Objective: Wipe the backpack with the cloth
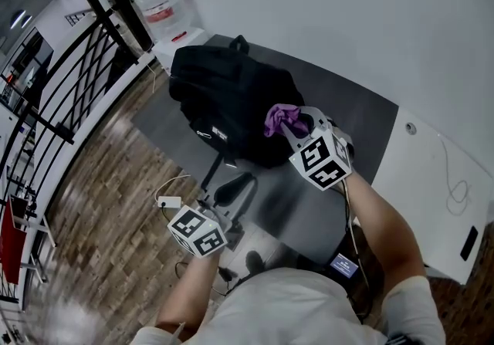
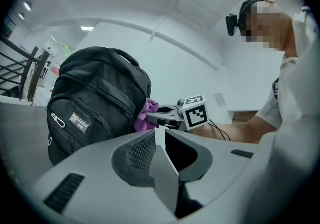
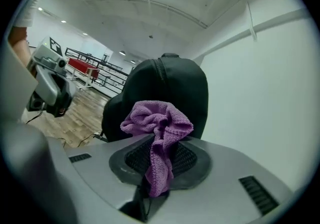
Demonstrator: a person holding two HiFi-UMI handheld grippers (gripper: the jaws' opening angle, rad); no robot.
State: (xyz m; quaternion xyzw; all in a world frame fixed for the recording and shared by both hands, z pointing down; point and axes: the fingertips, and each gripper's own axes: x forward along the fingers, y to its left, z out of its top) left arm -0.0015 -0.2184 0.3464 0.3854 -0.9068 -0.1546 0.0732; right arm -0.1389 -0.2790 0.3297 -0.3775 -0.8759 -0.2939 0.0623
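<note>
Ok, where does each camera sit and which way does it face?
Head view: on the person's head, looking down at the backpack on the table; both forearms, left gripper and right gripper show.
Left gripper view: on the left gripper, facing the backpack's front; its jaws, together and empty, and the person's torso show.
Right gripper view: on the right gripper, facing the backpack; its jaws clamp the cloth.
Shared: both gripper views show the backpack and the other gripper.
</note>
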